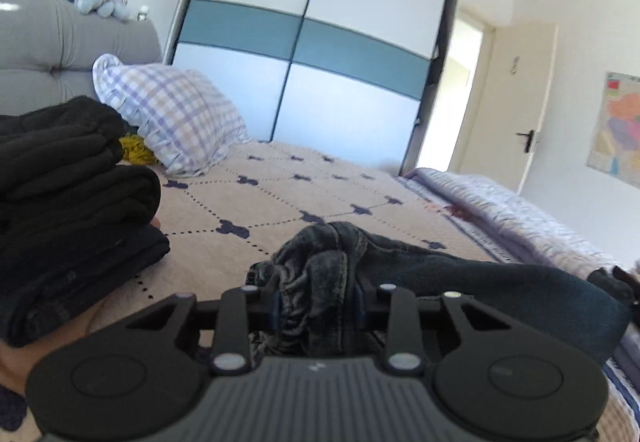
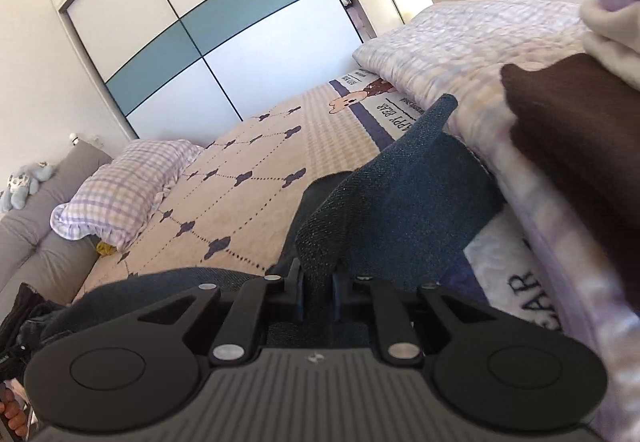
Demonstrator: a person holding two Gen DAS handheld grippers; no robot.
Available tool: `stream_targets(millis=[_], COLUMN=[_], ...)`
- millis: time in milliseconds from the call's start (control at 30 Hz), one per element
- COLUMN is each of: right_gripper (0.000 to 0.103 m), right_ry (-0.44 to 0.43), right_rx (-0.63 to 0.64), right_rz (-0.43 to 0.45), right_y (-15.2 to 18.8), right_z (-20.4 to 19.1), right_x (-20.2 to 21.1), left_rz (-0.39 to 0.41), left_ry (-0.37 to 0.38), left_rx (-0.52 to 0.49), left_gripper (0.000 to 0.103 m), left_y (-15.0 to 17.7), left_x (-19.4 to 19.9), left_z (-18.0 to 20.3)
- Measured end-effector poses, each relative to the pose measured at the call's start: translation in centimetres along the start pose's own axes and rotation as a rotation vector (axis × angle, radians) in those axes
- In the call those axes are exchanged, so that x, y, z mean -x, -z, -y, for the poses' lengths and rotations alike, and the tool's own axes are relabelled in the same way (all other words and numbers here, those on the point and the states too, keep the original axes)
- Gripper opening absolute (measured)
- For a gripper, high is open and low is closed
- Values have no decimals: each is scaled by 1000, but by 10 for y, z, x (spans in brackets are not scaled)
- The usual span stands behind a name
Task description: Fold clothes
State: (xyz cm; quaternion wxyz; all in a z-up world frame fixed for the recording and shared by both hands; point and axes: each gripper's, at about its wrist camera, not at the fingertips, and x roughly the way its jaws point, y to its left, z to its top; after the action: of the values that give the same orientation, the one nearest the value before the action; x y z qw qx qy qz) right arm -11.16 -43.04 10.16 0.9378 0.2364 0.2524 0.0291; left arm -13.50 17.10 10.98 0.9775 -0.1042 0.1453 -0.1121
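A pair of dark blue jeans (image 1: 460, 274) lies stretched across the patterned bedspread (image 1: 304, 193). My left gripper (image 1: 316, 302) is shut on the bunched waistband end of the jeans. My right gripper (image 2: 318, 292) is shut on a leg end of the same jeans (image 2: 392, 201), which stands up folded in front of the jaws. A stack of folded black clothes (image 1: 68, 209) sits at the left in the left wrist view.
A checked pillow (image 1: 172, 113) leans on the grey headboard (image 1: 60, 41). A folded lilac quilt (image 2: 480, 41) with a dark brown garment (image 2: 580, 145) on it lies at the right. A sliding-door wardrobe (image 1: 320, 41) stands beyond the bed.
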Motion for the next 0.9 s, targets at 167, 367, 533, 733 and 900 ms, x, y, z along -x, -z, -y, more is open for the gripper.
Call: stream_targets(millis=[167,367,533,733,900], right_gripper=[15,20,28,36,56], right_ry=[-17,10,53,60,-15], right_rx=[55,66,23,206,160], right_rz=[-91,-172,-213,-34,-43], right_y=[49,95,104,70,39], right_z=[18,30,40,9,0], right_x=[55,90,107,143,83], left_rz=[-65,-115,-35,-99,-212], left_ry=[84,53,35,-8,-38], left_rx=[43,113,261,297,379], left_gripper=[34,39,61,84,85], left_y=[60,92,72,44,36], left_x=[78,119,138,91,8], left_z=[-11,-20,-45,-57,-65])
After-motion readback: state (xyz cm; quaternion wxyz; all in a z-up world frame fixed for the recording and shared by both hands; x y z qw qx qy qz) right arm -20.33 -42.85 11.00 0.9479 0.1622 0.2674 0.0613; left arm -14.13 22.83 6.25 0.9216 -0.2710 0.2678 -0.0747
